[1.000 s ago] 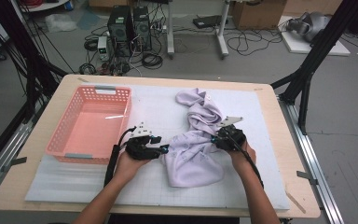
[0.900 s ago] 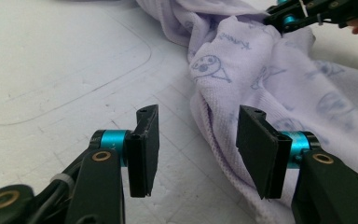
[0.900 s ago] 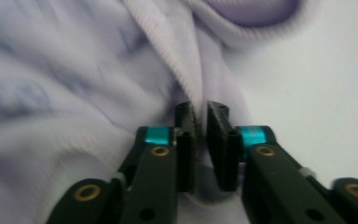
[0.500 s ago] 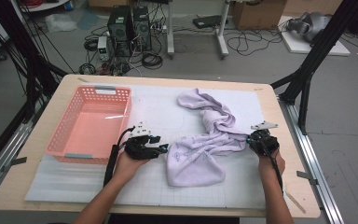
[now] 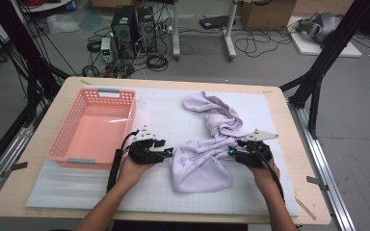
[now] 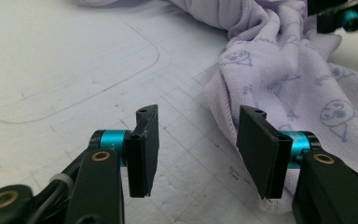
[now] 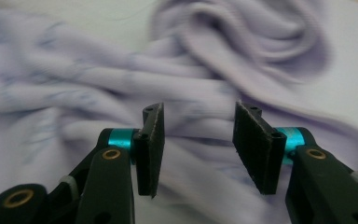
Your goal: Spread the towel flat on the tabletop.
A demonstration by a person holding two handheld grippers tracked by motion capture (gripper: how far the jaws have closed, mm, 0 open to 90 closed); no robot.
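Fingers point(image 6: 145, 140) of both grippers gape, the lilac garment point(image 5: 204, 159) bunched between them, ungripped.

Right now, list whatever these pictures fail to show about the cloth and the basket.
- Lilac cloth: what garment it is; bunched folds hide its shape in the high view.
- Its printed figures: too small in the high view, blurred in the right gripper view.
- Pink basket: near inner wall, hidden by its rim.

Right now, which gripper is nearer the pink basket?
Left. The left gripper sits just off the pink basket's near right corner; the right gripper is beyond the lilac garment, farther right.
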